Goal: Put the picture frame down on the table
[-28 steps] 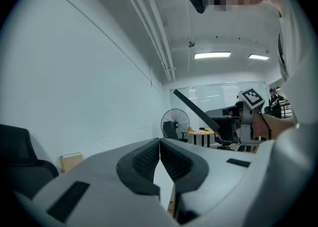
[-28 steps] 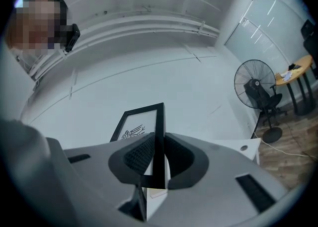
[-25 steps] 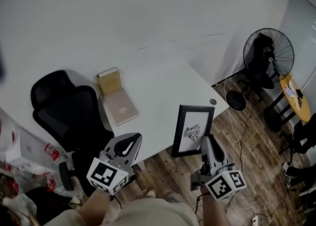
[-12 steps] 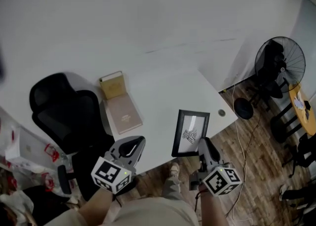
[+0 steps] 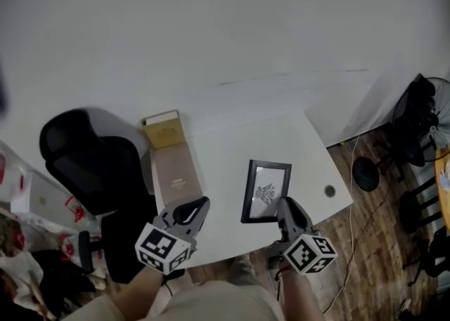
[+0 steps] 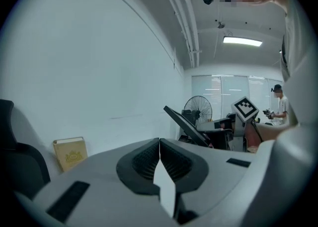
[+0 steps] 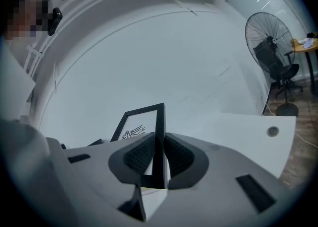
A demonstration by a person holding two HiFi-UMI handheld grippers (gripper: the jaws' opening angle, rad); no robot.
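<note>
Right gripper view: my right gripper [image 7: 158, 142] clamps the picture frame [image 7: 159, 121], likely stiff yet breakable, at its 5 o'clock corner, while my left gripper [image 6: 159, 146] rests with jaws together.

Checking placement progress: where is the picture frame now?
Head view, right of centre: the picture frame is clamped in the right gripper over the white table's near edge, between the tan book and the table's round hole.

Your right gripper [image 5: 283, 208] has a grey, matt plastic shell. Its pads [image 7: 135, 157] are black and ribbed. The frame [image 5: 266, 191] you hold has a smooth black moulding round a white paper print. The table [image 5: 225, 147] is white, smooth and matt. The floor [image 5: 373, 237] is wood plank.
</note>
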